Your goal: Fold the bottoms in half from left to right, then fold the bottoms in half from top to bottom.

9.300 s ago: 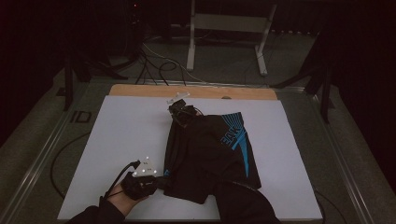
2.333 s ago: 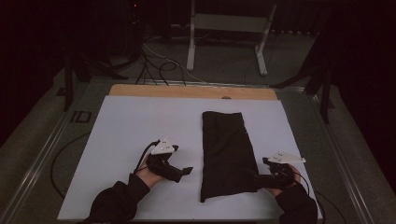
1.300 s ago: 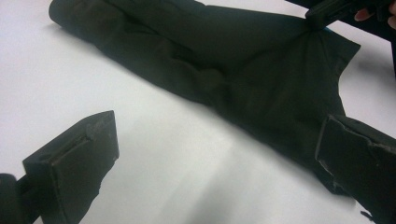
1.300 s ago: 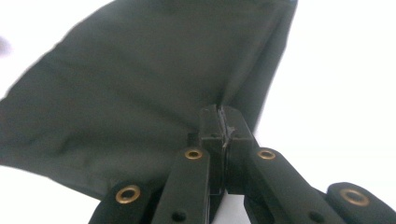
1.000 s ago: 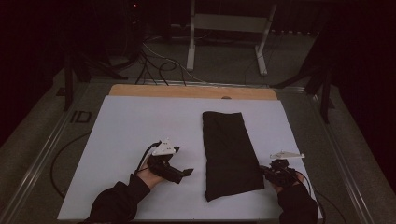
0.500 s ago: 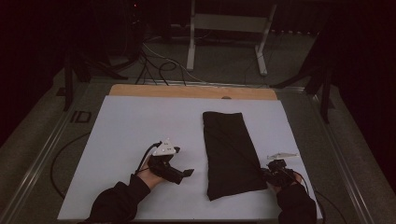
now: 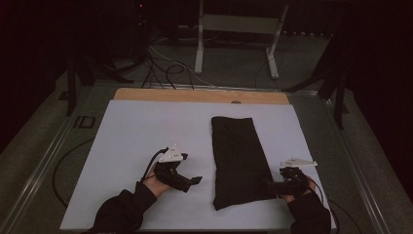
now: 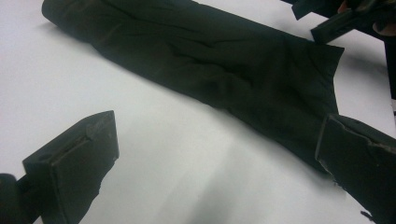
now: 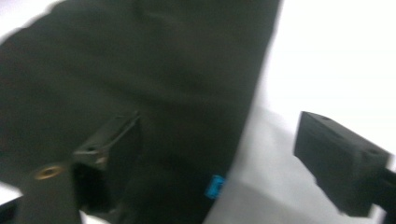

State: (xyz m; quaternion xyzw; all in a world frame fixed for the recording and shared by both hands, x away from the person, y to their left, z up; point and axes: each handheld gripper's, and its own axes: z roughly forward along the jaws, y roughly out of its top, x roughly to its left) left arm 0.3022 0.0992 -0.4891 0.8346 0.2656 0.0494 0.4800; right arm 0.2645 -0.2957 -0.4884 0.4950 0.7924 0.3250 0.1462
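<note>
Dim room, dark floor with loose cables and a pale metal stand behind the counter; counter topped by a white sheet, a strip of bare wood showing along its far edge. Item one: black folded garment, laid as a long narrow strip on the right half of the sheet, running from the far side toward the person, its near end slightly skewed; a small blue tag shows at one edge in the right gripper view. Item two: left gripper, held in the person's left hand, resting near the sheet's near edge, just left of the garment and apart from it; fingers spread wide, bare white sheet between them, the garment lying ahead of them in the left gripper view. Item three: right gripper, held in the right hand, at the garment's near right corner; its jaws have just been opening and now stand spread, one finger over the black cloth, the other over the white sheet, with the garment's edge running between them and not pinched. Both sleeves dark, entering from the near side. Grey three-cornered plates sit atop both grippers.
</note>
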